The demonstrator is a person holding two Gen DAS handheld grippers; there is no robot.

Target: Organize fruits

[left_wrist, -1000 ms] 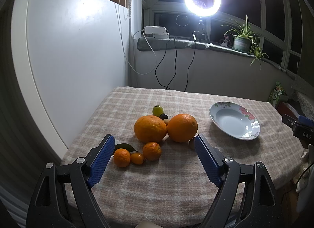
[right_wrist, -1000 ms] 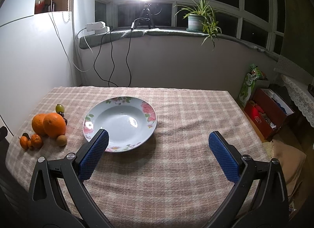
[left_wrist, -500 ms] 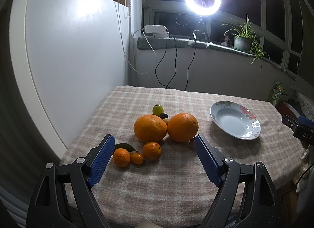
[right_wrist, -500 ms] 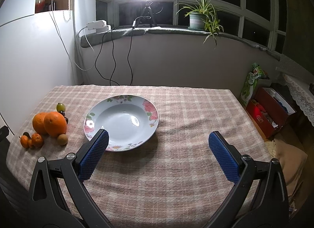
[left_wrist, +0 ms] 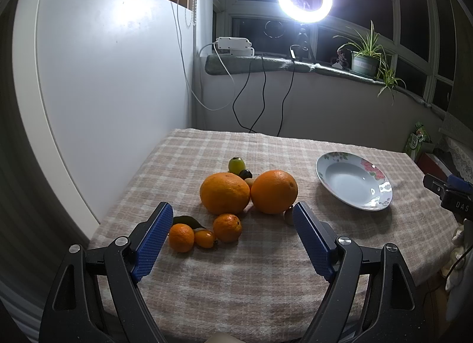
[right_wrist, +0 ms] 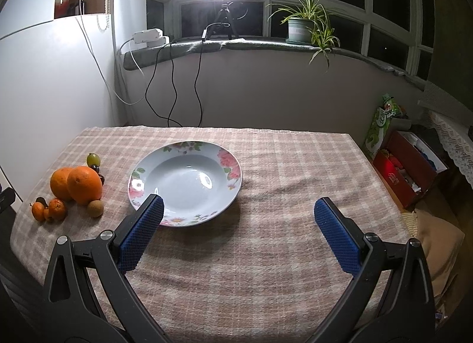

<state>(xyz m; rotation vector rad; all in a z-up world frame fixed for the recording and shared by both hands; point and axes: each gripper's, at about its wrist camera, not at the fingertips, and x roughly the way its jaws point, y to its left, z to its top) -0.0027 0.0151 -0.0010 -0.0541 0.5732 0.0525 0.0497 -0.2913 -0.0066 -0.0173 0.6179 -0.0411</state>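
The table (right_wrist: 295, 171) has a checked pink and cream cloth (left_wrist: 236, 284) on it. A flowery plate (right_wrist: 185, 183) sits on the cloth with nothing in it. At nine o'clock from the plate is a bunch of fruit: two big oranges (left_wrist: 224, 193) touching, three little orange ones (left_wrist: 227, 227), a small brown one (right_wrist: 95, 208) and a green one (left_wrist: 236, 165).
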